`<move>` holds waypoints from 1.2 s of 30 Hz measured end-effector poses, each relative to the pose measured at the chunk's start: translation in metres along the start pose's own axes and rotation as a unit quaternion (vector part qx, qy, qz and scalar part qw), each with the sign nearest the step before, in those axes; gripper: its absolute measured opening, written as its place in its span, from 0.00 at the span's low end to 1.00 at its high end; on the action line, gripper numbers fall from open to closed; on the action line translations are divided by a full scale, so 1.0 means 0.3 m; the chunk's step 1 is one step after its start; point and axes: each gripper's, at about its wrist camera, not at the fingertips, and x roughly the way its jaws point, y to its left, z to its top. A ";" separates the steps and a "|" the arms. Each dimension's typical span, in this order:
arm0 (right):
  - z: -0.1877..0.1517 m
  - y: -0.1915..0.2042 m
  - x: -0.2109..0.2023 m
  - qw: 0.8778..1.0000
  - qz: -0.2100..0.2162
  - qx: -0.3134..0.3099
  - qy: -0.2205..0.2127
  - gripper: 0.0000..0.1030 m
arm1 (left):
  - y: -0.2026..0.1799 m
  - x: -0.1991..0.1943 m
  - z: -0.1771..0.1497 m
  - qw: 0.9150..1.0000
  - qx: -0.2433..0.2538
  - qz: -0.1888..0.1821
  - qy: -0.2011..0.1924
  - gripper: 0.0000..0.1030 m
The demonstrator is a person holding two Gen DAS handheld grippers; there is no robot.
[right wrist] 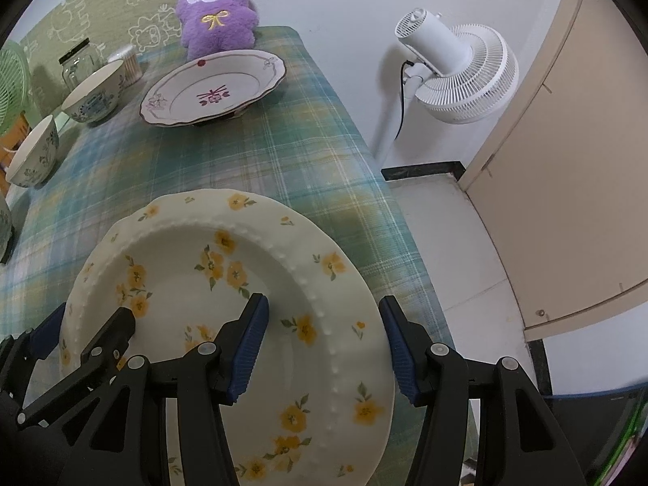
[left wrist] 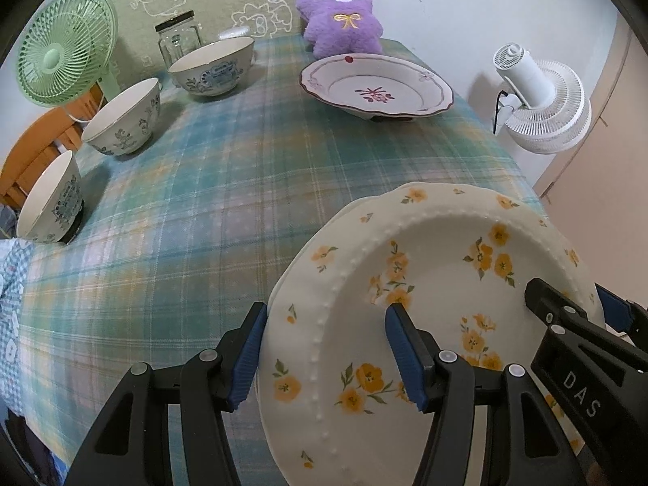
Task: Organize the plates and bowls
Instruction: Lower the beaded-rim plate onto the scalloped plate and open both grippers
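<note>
Plaid-cloth tabletop (left wrist: 194, 210) against a doodled green wall. The left gripper (left wrist: 324, 354) is straddling the near-left rim of the yellow-flowered plate (left wrist: 437, 283), the right gripper (right wrist: 324, 348) the near-right rim; both jaws are gripping it, one finger over the rim and one outside. The plate is sitting lower right in the left view, equally close to both. The red-flowered plate (left wrist: 376, 85) is waiting straight ahead, upper center.
</note>
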 end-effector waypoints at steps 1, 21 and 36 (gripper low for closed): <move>-0.001 0.000 0.002 1.000 0.000 0.000 -0.001 0.58 | -0.002 0.000 -0.002 1.000 0.000 0.002 -0.001 0.59; 0.003 0.020 0.022 1.000 -0.004 -0.026 -0.006 0.58 | -0.030 0.011 -0.005 0.999 -0.006 0.033 -0.013 0.65; 0.121 0.001 -0.088 0.996 0.078 -0.046 -0.026 0.74 | -0.011 -0.087 0.070 0.999 -0.035 0.004 -0.022 0.83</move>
